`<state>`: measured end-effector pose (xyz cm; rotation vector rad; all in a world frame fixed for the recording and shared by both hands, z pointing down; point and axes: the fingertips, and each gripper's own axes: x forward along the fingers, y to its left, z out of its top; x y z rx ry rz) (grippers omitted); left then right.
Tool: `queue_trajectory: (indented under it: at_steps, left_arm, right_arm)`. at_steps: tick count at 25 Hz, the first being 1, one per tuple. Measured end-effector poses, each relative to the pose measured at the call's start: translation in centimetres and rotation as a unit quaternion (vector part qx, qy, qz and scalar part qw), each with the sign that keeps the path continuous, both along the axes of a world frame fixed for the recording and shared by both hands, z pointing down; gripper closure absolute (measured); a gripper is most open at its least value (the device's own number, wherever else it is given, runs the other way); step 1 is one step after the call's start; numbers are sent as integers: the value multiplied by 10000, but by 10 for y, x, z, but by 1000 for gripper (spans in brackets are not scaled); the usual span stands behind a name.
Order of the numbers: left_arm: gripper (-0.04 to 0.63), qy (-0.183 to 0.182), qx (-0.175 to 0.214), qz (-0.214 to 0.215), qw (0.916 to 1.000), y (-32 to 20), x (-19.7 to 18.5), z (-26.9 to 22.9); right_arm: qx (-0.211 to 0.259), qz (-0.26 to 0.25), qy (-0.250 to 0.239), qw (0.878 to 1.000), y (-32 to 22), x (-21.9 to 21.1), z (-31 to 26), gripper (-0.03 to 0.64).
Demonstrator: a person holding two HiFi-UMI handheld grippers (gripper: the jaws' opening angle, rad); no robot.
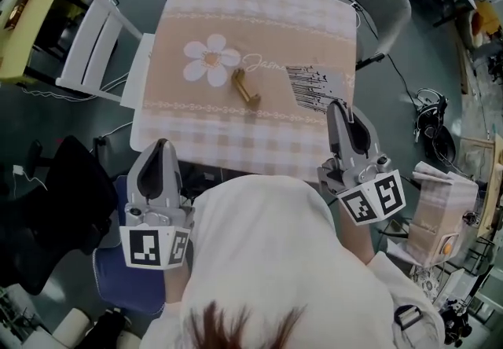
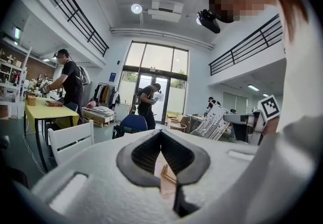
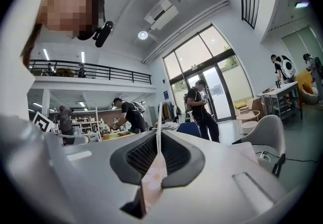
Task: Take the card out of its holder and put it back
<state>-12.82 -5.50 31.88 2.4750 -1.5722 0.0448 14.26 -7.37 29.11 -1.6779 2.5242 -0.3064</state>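
Right gripper point(image 1: 336, 106) level, card point(image 1: 313, 86) in jaws.

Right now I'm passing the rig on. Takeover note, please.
Left gripper: shut and empty, at the near edge of the table, touching none of the job's things.
Right gripper: shut on the card, held over the table's right side.
Holder: lies on the tablecloth beside the daisy print, with no card in it.
Done: the card is out.
Left: slide the card back into the holder.
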Motion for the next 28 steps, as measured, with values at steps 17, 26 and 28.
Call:
queue_trajectory:
  at_steps: [17, 26, 28]
  left_arm:
    - [595, -30, -2, 257, 9997, 8, 26, -1]
    - [595, -47, -136, 380, 9992, 15, 42, 5]
    - [595, -38, -161, 420, 9990, 17, 47, 8]
  right_arm:
    - [-230, -13, -234, 9995, 35, 10, 20, 602]
    - [-421, 144, -270, 9986, 48, 26, 28, 601]
    - [-459, 121, -267, 9985, 51, 26, 31, 601]
